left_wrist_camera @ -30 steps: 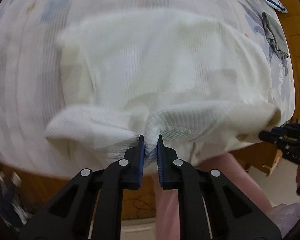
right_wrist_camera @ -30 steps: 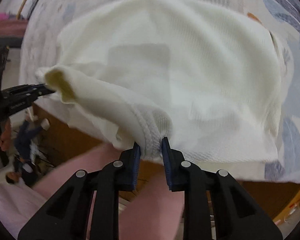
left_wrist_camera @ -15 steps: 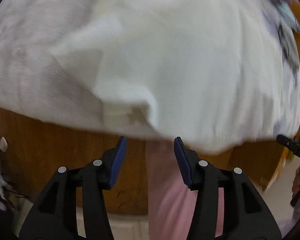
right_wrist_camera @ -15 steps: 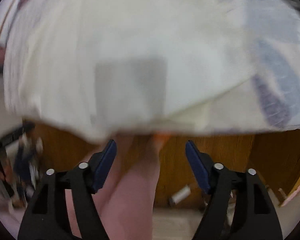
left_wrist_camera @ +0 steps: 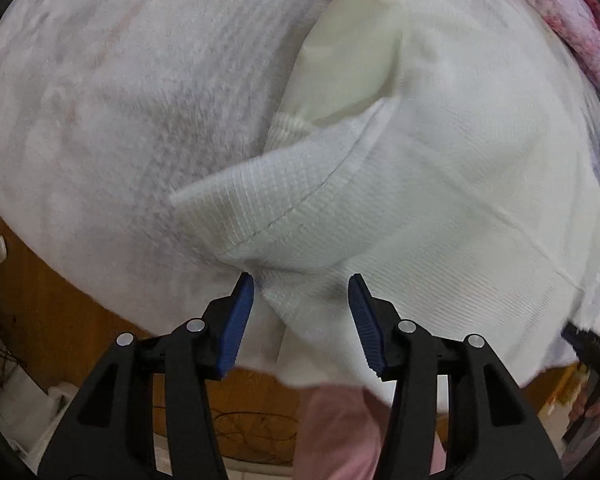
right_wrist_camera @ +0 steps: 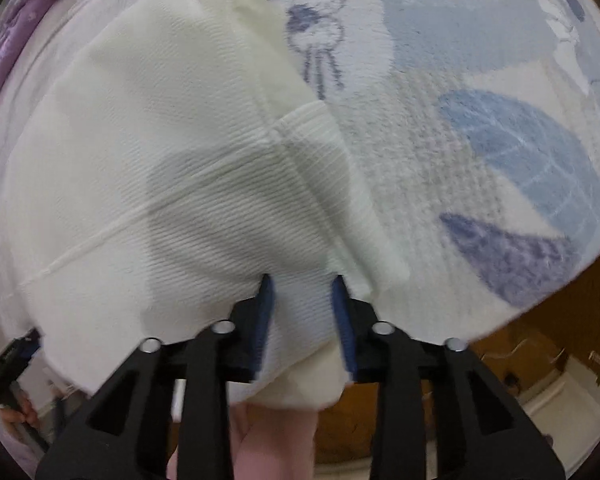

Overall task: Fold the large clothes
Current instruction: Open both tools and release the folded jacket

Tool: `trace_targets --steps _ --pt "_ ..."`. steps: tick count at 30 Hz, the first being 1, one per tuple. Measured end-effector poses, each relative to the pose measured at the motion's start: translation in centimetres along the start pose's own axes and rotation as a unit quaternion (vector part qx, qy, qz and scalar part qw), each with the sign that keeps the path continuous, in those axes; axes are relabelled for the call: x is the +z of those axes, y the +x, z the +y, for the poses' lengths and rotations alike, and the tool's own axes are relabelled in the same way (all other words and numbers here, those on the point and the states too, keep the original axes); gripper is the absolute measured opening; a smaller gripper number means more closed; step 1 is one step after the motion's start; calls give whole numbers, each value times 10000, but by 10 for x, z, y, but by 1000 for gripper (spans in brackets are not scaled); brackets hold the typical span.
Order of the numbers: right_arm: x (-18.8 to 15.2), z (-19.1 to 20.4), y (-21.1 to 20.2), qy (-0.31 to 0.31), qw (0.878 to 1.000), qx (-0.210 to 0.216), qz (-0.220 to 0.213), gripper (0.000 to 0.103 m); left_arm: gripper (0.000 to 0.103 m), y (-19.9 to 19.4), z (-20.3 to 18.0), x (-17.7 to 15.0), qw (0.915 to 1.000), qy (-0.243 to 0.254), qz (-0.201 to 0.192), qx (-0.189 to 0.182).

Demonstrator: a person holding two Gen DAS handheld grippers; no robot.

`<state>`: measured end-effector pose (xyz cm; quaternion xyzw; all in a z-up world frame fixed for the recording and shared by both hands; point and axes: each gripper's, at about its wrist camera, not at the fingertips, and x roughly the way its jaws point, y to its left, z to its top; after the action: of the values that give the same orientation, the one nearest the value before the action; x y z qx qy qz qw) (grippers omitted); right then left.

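Note:
A large white knitted garment [left_wrist_camera: 440, 184] lies spread on the bed, its near edge hanging over the side. One sleeve [left_wrist_camera: 268, 208] lies folded across its left part. My left gripper [left_wrist_camera: 302, 294] points down over that near edge, open, with cloth showing between the blue pads but not pinched. In the right wrist view the garment [right_wrist_camera: 160, 140] fills the left half. My right gripper [right_wrist_camera: 302, 292] stands open over its near right corner, and cloth lies loose between the pads.
The bed cover [right_wrist_camera: 480, 140] is pale with blue shapes and a rabbit drawing. A pink-purple blanket [left_wrist_camera: 580, 28] lies at the far right. The wooden bed frame [left_wrist_camera: 40, 312] runs below the cover. A person's pink trouser leg [left_wrist_camera: 332, 432] stands close to the bed.
Both grippers were shut on the garment's hem and held it up. They have let go, opened, and come down closer over the garment, which now lies on the bed.

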<state>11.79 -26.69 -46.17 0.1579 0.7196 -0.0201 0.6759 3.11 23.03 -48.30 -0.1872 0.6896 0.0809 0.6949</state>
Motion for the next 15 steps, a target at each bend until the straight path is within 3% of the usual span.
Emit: trace_targets --steps 1,4,9,13,15 --pt "3 2 -10 2 9999 24 -116 64 51 -17 0 6 9998 125 -134 8" --pt "23 17 -45 -55 9980 -38 -628 77 67 -43 1 26 9993 149 -324 -133" --pt "80 33 -47 169 9975 -25 -691 79 71 -53 7 91 9982 -147 -487 -319" --pt "131 17 -35 372 9978 94 -533 79 75 -28 -7 134 9969 -491 -381 -482" --pt "152 14 -16 518 9983 117 -244 79 76 -8 -1 160 9959 -666 -233 -574"
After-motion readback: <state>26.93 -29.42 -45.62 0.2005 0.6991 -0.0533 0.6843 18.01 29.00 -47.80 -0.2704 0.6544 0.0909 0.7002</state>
